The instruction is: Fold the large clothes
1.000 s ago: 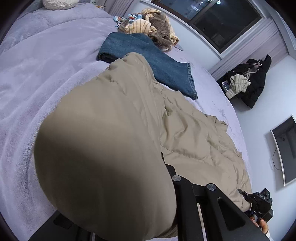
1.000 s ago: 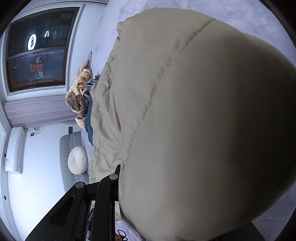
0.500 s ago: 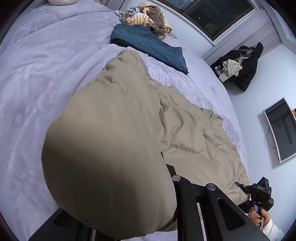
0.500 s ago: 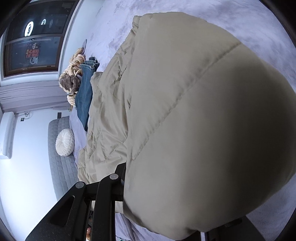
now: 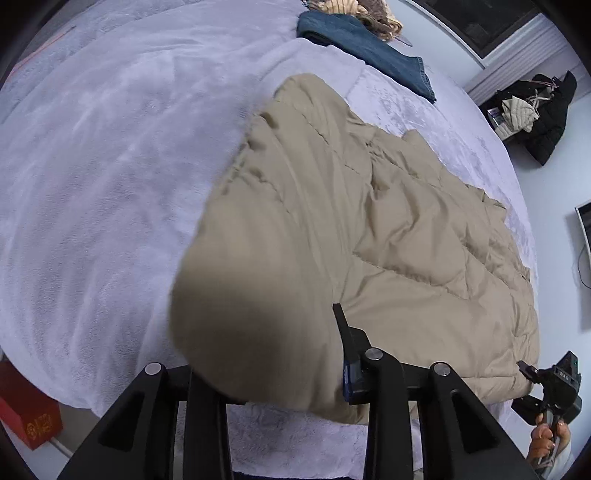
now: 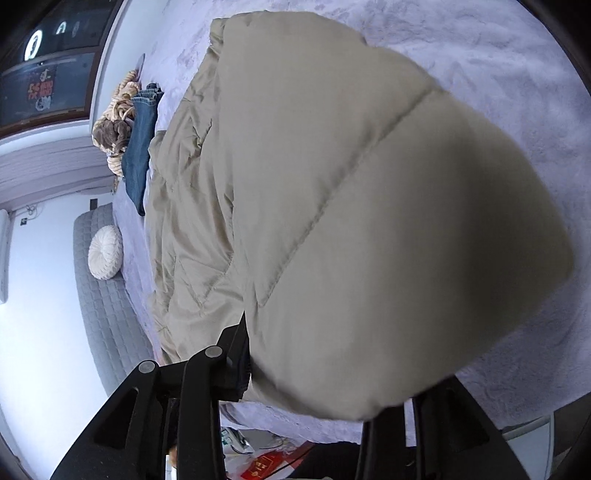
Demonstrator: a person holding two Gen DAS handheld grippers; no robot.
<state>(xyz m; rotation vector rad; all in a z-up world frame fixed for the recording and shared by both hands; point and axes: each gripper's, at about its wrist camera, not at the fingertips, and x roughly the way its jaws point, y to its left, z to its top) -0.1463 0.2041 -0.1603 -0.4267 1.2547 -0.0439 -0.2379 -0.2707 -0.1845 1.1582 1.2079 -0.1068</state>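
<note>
A beige puffer jacket (image 5: 406, 229) lies spread on the lilac bed cover (image 5: 110, 166). Its near edge bulges up over my left gripper (image 5: 266, 332), whose jaws are opening with the padded fabric still filling the gap. One black finger (image 5: 341, 321) shows; the other is under the cloth. In the right wrist view the same jacket (image 6: 332, 147) billows over my right gripper (image 6: 325, 350), jaws also opening, fabric between them. The right gripper (image 5: 546, 384) also appears in the left wrist view at the jacket's far corner, held by a hand (image 5: 550, 439).
Folded blue jeans (image 5: 369, 48) and a knitted pile (image 5: 369, 14) lie at the bed's far end. A red box (image 5: 26, 413) sits on the floor by the bed's edge. Dark clothes (image 5: 543, 114) hang by the wall. A round cushion (image 6: 105, 253) rests on a grey quilted headboard (image 6: 99, 295).
Both grippers have travelled toward the bed's near edge with the jacket's edge, and the jeans have receded. The fingers stand wider apart, and the bulge of fabric has sunk lower.
</note>
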